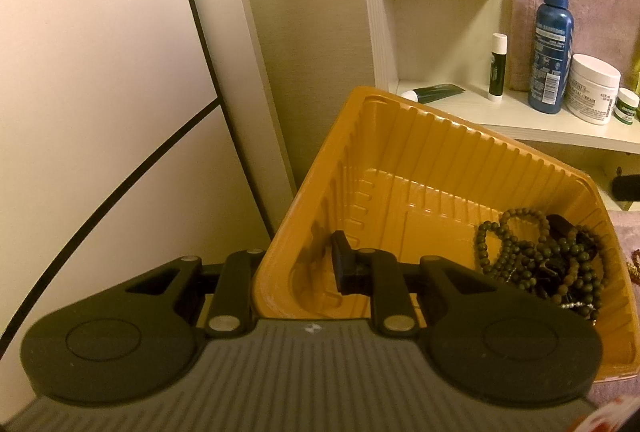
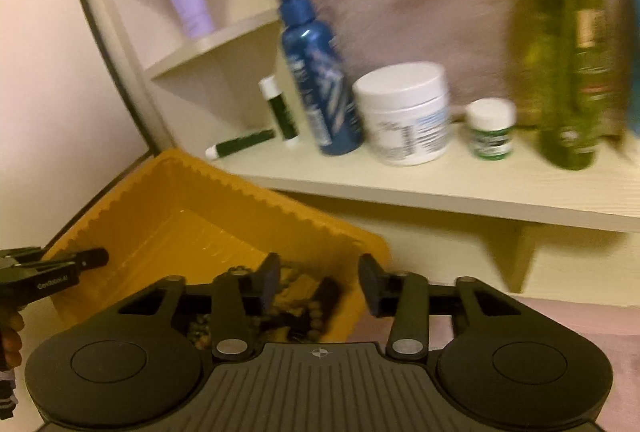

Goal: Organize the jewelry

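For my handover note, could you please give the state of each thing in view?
left gripper: shut on the wall of the orange tray.
right gripper: open, empty, above the bead strands.
bead strands: heaped in one tray corner.
blue spray bottle: upright, cap on.
white cream jar: upright, lid on.
green tube: lying flat on the shelf.

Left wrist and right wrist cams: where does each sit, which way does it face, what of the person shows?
Left wrist: on the left gripper, looking forward and down into the yellow tray whose wall it clamps; no hand shows.
Right wrist: on the right gripper, jaws apart over the beaded bracelets; a hand shows at left.
Shared: tray, bracelets, blue spray bottle, white cream jar.
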Demonstrator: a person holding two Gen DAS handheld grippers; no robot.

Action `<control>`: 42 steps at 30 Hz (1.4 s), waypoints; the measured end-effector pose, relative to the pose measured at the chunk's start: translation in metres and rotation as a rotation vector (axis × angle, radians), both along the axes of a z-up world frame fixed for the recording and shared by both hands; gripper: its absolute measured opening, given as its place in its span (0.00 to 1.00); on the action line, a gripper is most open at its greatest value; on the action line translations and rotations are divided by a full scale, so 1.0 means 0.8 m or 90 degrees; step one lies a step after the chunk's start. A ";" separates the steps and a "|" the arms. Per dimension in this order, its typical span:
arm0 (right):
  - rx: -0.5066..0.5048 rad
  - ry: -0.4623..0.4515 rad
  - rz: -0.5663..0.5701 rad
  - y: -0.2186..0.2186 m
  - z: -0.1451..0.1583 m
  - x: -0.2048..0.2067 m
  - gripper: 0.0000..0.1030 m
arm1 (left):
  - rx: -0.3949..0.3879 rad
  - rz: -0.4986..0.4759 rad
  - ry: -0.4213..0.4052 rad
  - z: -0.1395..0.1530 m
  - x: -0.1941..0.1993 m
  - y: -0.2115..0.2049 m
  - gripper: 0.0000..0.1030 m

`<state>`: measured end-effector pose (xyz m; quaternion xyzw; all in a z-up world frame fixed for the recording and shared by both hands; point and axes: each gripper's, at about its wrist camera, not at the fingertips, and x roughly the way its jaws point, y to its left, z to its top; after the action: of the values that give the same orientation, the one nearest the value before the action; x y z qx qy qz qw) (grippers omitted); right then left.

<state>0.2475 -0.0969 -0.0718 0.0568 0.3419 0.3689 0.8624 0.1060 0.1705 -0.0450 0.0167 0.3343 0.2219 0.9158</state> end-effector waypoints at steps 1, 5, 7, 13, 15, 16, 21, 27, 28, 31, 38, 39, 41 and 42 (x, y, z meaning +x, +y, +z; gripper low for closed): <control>0.001 -0.002 -0.006 -0.008 0.001 -0.002 0.48 | 0.000 0.000 0.000 0.000 0.000 0.000 0.19; 0.024 0.005 -0.040 -0.046 0.001 -0.016 0.58 | 0.001 0.000 0.000 0.000 0.000 0.000 0.19; 0.022 0.011 -0.056 -0.065 -0.002 -0.025 0.62 | 0.000 0.001 -0.001 0.000 0.000 0.000 0.19; -0.023 0.035 -0.088 -0.102 -0.018 -0.055 0.66 | 0.003 0.001 -0.002 0.000 0.000 -0.001 0.19; -0.039 0.049 -0.095 -0.108 -0.025 -0.061 0.67 | 0.004 0.000 -0.001 0.000 0.000 -0.001 0.19; -0.049 0.054 -0.096 -0.110 -0.029 -0.064 0.67 | 0.004 0.000 -0.001 0.000 0.000 -0.001 0.19; -0.074 0.071 -0.095 -0.114 -0.043 -0.067 0.67 | 0.008 -0.002 0.000 0.000 0.000 0.000 0.20; -0.117 0.051 -0.063 -0.095 -0.053 -0.060 0.67 | 0.008 -0.002 0.000 -0.001 0.000 -0.001 0.20; -0.123 0.049 -0.060 -0.092 -0.055 -0.057 0.67 | 0.008 -0.001 0.001 -0.001 0.000 0.000 0.20; -0.140 0.045 -0.051 -0.083 -0.062 -0.047 0.67 | 0.008 -0.001 0.001 -0.001 0.001 -0.001 0.20; -0.179 0.003 -0.019 -0.060 -0.074 -0.028 0.67 | 0.007 0.001 0.001 -0.001 0.001 -0.001 0.20; -0.183 -0.002 -0.015 -0.057 -0.077 -0.026 0.67 | 0.007 0.001 0.001 -0.001 0.001 -0.001 0.20; -0.191 -0.010 -0.010 -0.052 -0.081 -0.024 0.64 | 0.007 0.000 0.001 -0.001 0.001 -0.001 0.20; -0.193 -0.016 -0.006 -0.051 -0.082 -0.024 0.58 | 0.007 0.001 0.001 -0.001 0.001 -0.001 0.20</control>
<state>0.2286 -0.1374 -0.1372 -0.0772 0.3823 0.3094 0.8673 0.1069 0.1696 -0.0462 0.0217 0.3340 0.2241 0.9153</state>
